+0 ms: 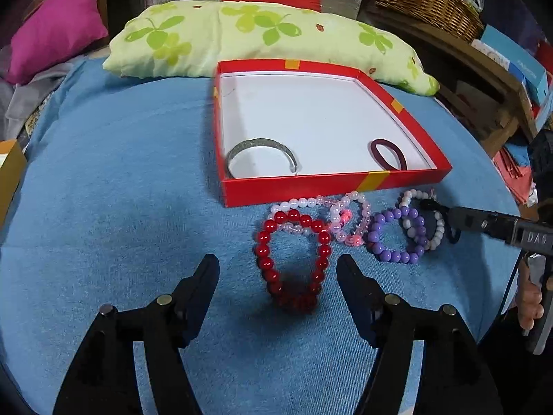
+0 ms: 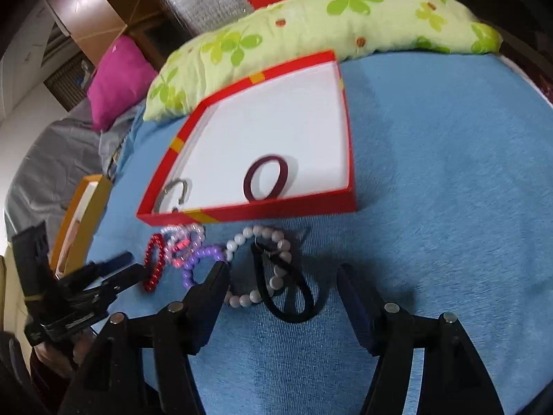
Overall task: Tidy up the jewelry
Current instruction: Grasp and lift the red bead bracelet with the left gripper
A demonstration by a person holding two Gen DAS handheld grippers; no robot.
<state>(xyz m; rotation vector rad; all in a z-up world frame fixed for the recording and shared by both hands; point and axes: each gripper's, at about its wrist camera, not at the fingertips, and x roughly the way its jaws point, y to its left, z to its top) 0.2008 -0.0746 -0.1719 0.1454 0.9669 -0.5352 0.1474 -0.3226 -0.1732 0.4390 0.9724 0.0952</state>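
A red box [image 1: 311,184] with a white floor lies on the blue cloth and holds a silver bangle [image 1: 262,154] and a maroon hair band [image 1: 387,154]. In front of it lie a red bead bracelet [image 1: 292,259], pink bracelets [image 1: 345,221], a purple bead bracelet [image 1: 394,238], a white bead bracelet [image 2: 262,269] and a black hair tie [image 2: 287,290]. My left gripper [image 1: 278,269] is open around the red bracelet. My right gripper [image 2: 283,276] is open over the white bracelet and black tie; its fingers [image 1: 449,212] show in the left wrist view.
A green floral pillow [image 1: 262,38] lies behind the box [image 2: 249,212]. A pink cushion [image 1: 52,45] is at the far left, a wicker basket [image 1: 425,0] and shelves at the right. An orange box [image 2: 83,218] stands at the cloth's left edge.
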